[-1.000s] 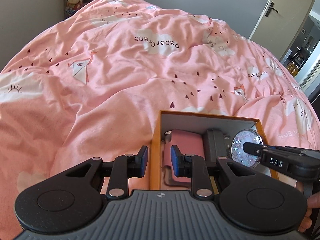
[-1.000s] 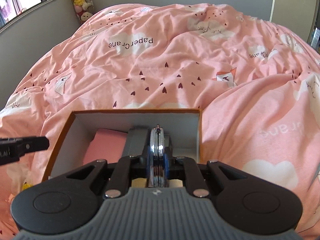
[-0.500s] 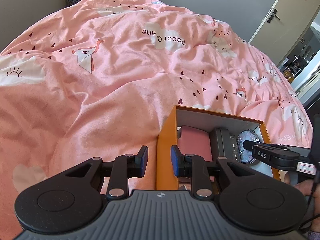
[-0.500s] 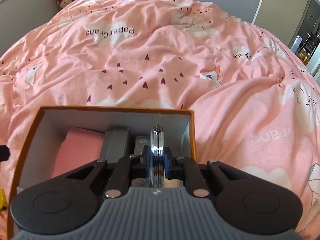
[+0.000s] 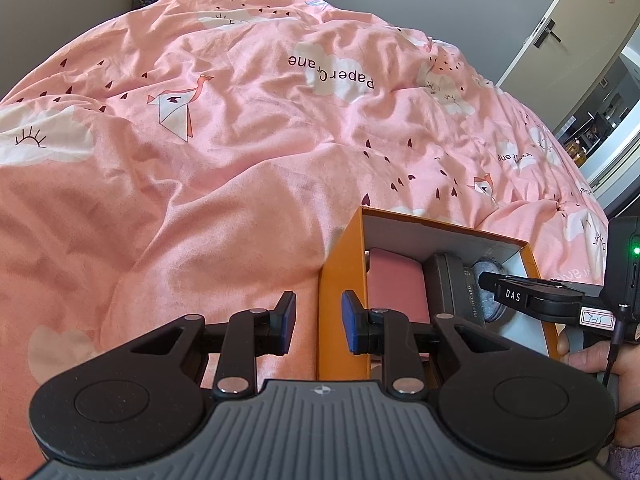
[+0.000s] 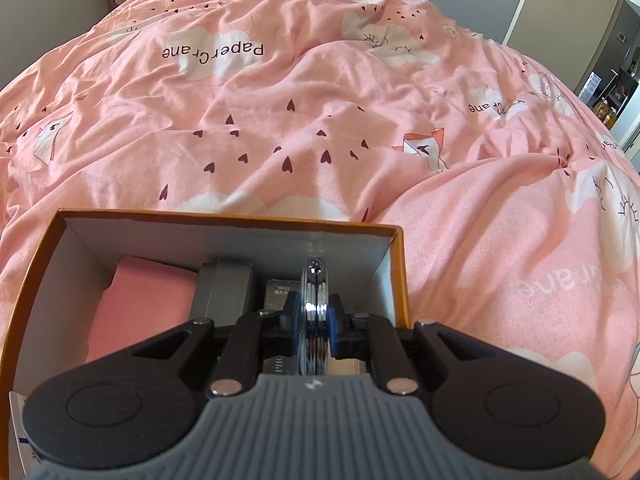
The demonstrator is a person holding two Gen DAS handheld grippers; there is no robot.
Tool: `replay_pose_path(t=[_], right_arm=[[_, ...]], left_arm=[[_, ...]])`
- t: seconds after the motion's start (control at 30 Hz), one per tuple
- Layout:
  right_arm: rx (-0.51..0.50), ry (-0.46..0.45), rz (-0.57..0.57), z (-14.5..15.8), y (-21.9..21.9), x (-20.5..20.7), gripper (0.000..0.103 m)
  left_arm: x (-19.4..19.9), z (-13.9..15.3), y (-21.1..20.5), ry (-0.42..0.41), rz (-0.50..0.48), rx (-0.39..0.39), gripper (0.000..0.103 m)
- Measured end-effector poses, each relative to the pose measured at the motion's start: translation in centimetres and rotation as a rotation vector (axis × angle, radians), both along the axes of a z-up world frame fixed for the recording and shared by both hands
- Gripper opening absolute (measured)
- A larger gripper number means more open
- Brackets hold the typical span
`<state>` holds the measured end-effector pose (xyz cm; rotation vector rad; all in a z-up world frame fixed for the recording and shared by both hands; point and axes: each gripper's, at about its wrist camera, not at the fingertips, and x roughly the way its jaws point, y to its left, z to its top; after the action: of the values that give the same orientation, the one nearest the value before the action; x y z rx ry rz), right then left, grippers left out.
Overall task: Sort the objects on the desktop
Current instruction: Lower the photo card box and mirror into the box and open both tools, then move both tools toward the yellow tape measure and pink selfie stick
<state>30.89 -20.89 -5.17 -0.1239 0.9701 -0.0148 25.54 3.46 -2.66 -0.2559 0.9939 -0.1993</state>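
Bedroom, rumpled pink duvet on a bed, soft and uneven. Orange box resting on it, already holding a pink pad and dark case. Right gripper jaws clenched on a glittery round disc, edge-up inside the box by its right wall. Left gripper jaws nearly closed, straddling the box's left wall, contact unclear. Risks: disc rolling or toppling on release; box tipping on soft bedding if nudged.

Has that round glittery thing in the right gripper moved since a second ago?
Yes. The round glittery disc, clamped in the right gripper, has sunk deeper into the orange box, below its far rim.
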Motion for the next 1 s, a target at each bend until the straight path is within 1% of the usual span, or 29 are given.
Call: replay_pose_path(t=[0.07,0.13,0.17,0.3,0.47,0.57,0.73,0.9,1.0], right_arm=[[0.002,0.001,0.004,0.0,0.0,0.0,0.014],[0.008,0.004,0.005,0.0,-0.1,0.0,0.017],[0.01,0.005,0.004,0.0,-0.1,0.0,0.015],[0.032,0.003,0.008,0.2,-0.4,-0.2,0.015],[0.053,-0.046,0.001,1.6,-0.6,-1.8,0.015],[0.069,-0.095,-0.006,2.6,-0.3,-3.6,0.015],[0.088,-0.187,-0.028,3.7,0.7,-7.5,0.015],[0.117,-0.277,-0.047,4.6,1.6,-11.6,0.016],[0.12,-0.313,-0.026,5.0,2.4,-13.9,0.016]], left_arm=[[-0.2,0.1,-0.1,0.0,-0.003,0.001,0.027],[-0.4,0.2,-0.1,-0.001,-0.004,0.002,0.027],[-0.4,0.2,-0.1,-0.001,-0.004,0.003,0.027],[-0.6,0.4,-0.2,-0.004,-0.006,0.005,0.027],[-1.9,1.3,-0.6,-0.024,-0.032,0.023,0.028],[-3.0,1.6,-0.8,-0.031,-0.052,0.038,0.029],[-4.9,1.9,-1.4,-0.044,-0.092,0.084,0.029],[-6.5,2.2,-1.6,-0.053,-0.141,0.157,0.029],[-7.7,2.8,-1.3,-0.068,-0.158,0.207,0.029]])
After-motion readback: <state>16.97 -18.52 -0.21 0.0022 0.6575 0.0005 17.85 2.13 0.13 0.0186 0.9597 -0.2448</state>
